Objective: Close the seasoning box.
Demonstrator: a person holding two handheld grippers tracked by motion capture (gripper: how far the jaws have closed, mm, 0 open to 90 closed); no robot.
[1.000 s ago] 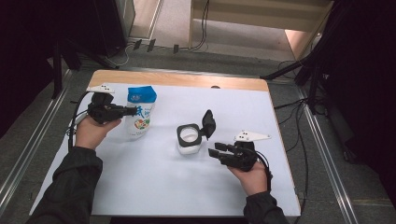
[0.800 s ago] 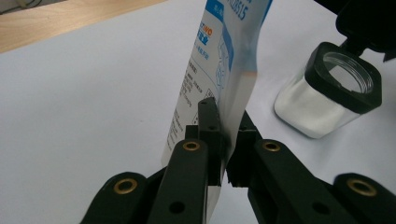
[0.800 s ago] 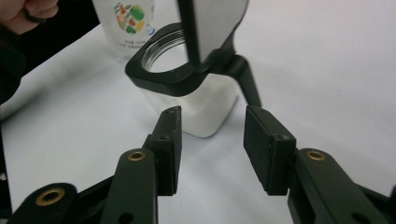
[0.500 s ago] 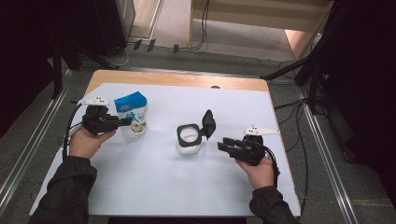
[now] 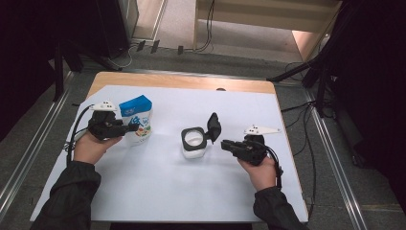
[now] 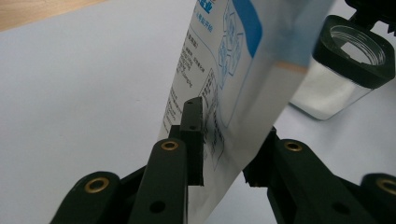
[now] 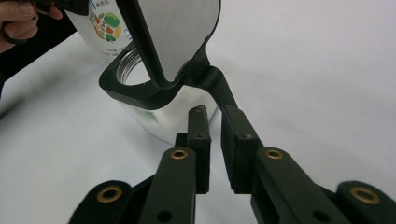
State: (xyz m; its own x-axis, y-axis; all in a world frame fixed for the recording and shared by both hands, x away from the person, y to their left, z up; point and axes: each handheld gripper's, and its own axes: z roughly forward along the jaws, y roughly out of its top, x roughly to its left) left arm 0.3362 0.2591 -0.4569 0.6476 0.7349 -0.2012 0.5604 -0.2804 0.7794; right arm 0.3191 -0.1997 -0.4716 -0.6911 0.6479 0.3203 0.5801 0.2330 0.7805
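Upright pouch [image 6: 233, 84] stood between slackening left hand-held gripper [image 6: 224, 163] jaws, left of open jar [image 5: 194, 143]; right hand-held gripper [image 7: 215, 140] closed empty, just right of jar.

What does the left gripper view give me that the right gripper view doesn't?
Left gripper view: the left gripper with its jaws either side of the pouch's lower edge, the printed side and blue band close up; the jaws have just been opening, and the right pad stands just clear of the pouch.

Right gripper view: the right gripper, jaws nearly shut with nothing between them after closing, aimed at the hinge of the raised lid; the person's left hand by the pouch.

Both: the open jar with black collar, the pouch, the white tabletop.
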